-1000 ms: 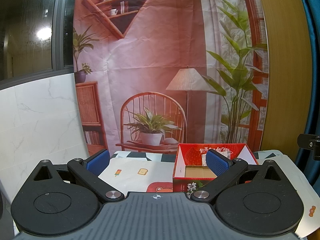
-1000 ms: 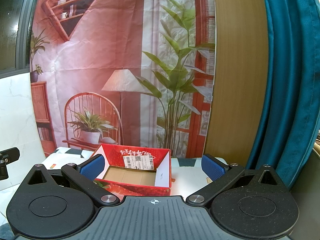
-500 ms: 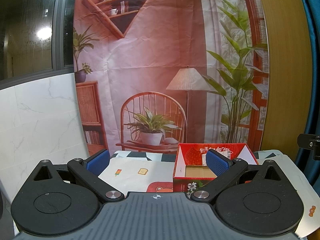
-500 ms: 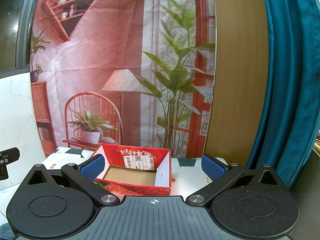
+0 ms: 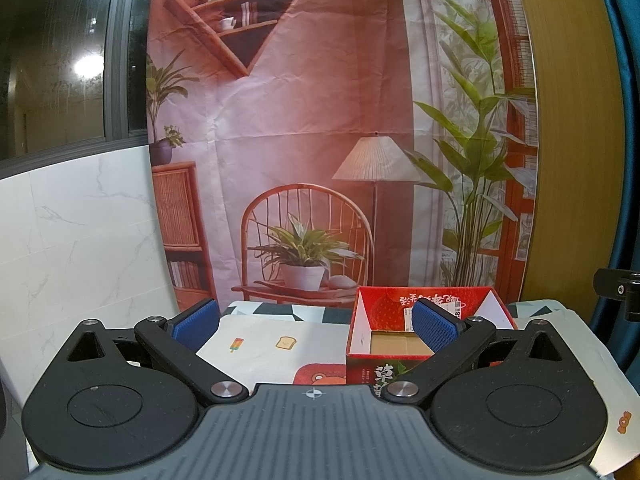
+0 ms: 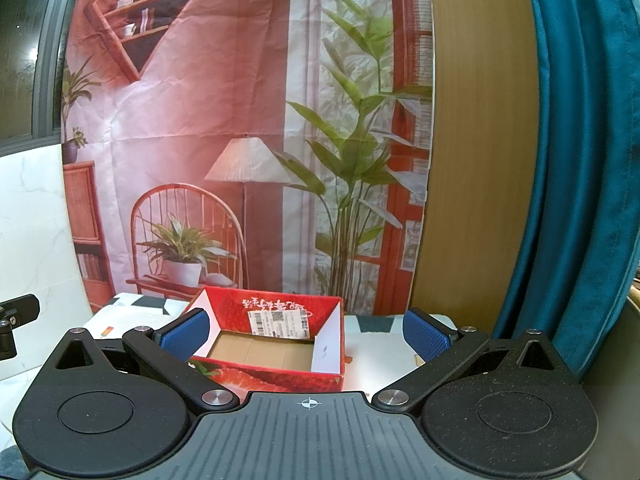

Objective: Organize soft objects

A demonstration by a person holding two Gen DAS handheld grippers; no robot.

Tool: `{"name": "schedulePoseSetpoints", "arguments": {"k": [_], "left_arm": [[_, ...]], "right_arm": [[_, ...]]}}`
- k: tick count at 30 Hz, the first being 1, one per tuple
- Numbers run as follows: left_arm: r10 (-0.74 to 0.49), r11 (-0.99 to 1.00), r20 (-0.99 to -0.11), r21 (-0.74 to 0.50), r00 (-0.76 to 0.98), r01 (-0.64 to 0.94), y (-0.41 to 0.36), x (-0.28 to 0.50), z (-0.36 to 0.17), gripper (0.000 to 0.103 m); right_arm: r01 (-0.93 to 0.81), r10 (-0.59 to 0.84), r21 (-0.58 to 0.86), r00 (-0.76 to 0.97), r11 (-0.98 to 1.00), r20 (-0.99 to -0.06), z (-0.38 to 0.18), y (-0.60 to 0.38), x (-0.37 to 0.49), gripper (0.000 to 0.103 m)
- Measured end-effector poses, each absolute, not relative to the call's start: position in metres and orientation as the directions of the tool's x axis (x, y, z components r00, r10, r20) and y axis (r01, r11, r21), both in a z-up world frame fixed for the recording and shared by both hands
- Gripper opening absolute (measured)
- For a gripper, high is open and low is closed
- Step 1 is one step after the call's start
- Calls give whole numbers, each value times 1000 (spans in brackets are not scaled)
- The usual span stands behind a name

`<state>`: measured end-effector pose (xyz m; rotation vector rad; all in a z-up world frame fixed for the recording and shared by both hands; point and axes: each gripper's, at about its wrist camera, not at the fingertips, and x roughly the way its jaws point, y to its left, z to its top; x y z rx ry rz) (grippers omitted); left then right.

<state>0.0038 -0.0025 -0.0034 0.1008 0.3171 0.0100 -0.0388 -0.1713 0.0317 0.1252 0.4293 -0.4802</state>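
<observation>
Printed backdrop (image 5: 304, 120) behind; patterned cloth (image 5: 264, 340) over table. Red box (image 6: 276, 344) near cloth's back edge: open-topped, strawberry print, white label on inner wall, bare cardboard floor, nothing inside. Left gripper (image 5: 314, 322) and right gripper (image 6: 306, 334): jaws spread wide, holding nothing.

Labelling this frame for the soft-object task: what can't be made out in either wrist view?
- Soft objects: none visible; near table hidden by both gripper bodies.
- Open red strawberry-print cardboard box: front corner of its floor hidden by its wall, right wrist view; left gripper pad covers part, left view.
- White shipping label: print too small.
- Right gripper: open, empty.
</observation>
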Motion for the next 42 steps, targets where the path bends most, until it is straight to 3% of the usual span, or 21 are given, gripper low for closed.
{"name": "schedulePoseSetpoints", "arguments": {"k": [10,26,32,34,37,42], "left_arm": [[2,996,-340,89,940,30,1,6,-11,103],[-134,991,-557,-75,820,111,34,46,-101,103],[-146,989,-568,-75,810,125,31,53,-123,102],[-155,988,-572,-70,806,140,27,54,-127,100],[-195,979,-591,-66,783,195,16,60,-136,88],[-269,958,-623,-93,735,271,3,80,-152,63]], "right_arm": [[442,-382,50,822,896,-422,34,-178,-41,103],[348,-255,87,813,933,-524,-82,-184,-35,103],[328,-203,129,802,936,-562,-109,-188,-27,103],[340,-201,137,786,930,-585,-116,-190,-22,103],[353,-185,165,768,921,-614,-129,-197,-17,102],[329,-135,184,744,926,-655,-151,-203,-3,85]]}}
